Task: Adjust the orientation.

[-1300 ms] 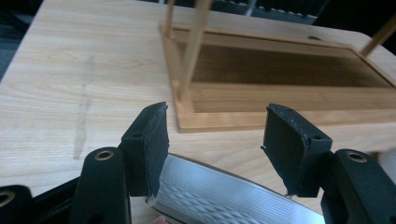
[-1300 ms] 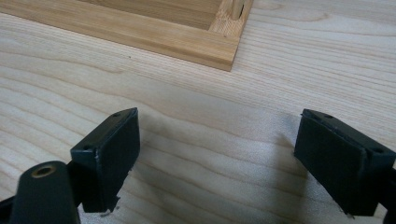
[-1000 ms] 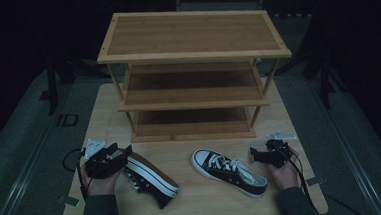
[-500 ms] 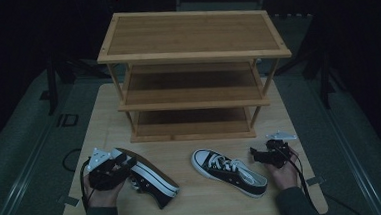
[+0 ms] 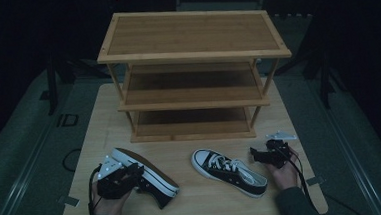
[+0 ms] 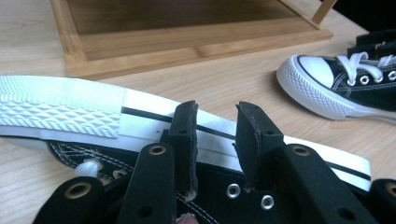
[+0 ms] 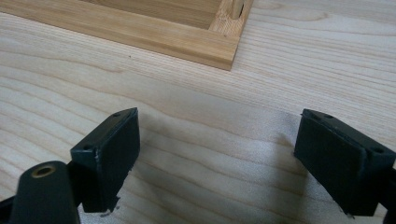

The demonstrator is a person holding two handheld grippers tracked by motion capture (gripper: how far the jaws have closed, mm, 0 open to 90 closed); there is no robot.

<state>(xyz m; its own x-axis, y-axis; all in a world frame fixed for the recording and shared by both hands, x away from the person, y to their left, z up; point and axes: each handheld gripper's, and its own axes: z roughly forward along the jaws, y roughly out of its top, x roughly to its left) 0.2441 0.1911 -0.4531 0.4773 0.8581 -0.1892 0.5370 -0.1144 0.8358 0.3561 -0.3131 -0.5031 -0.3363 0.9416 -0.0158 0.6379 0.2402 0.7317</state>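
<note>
A black canvas sneaker (image 5: 131,161) with a white sole lies on its side at the table's front left. My left gripper (image 5: 140,178) reaches onto it from the left. In the left gripper view its jaws (image 6: 215,121) have just been closing and stand a narrow gap apart over the sneaker's sole band (image 6: 70,112) and eyelet side. I cannot see the pads pressing on anything. The second sneaker (image 5: 230,171) sits upright at front centre-right, toe towards the rack. My right gripper (image 5: 255,153) rests open on the table just beyond that sneaker's heel, with bare wood between its jaws (image 7: 219,140).
A three-level bamboo shoe rack (image 5: 189,37) stands at the back of the wooden table (image 5: 104,118). Its base frame (image 6: 187,42) lies just beyond the left sneaker, and its corner (image 7: 187,39) is ahead of the right gripper. The upright sneaker (image 6: 336,84) lies to the right.
My left hand has slid towards the table's near edge and onto the side-lying sneaker, and its jaws have narrowed. The right hand and the upright sneaker have not moved.
</note>
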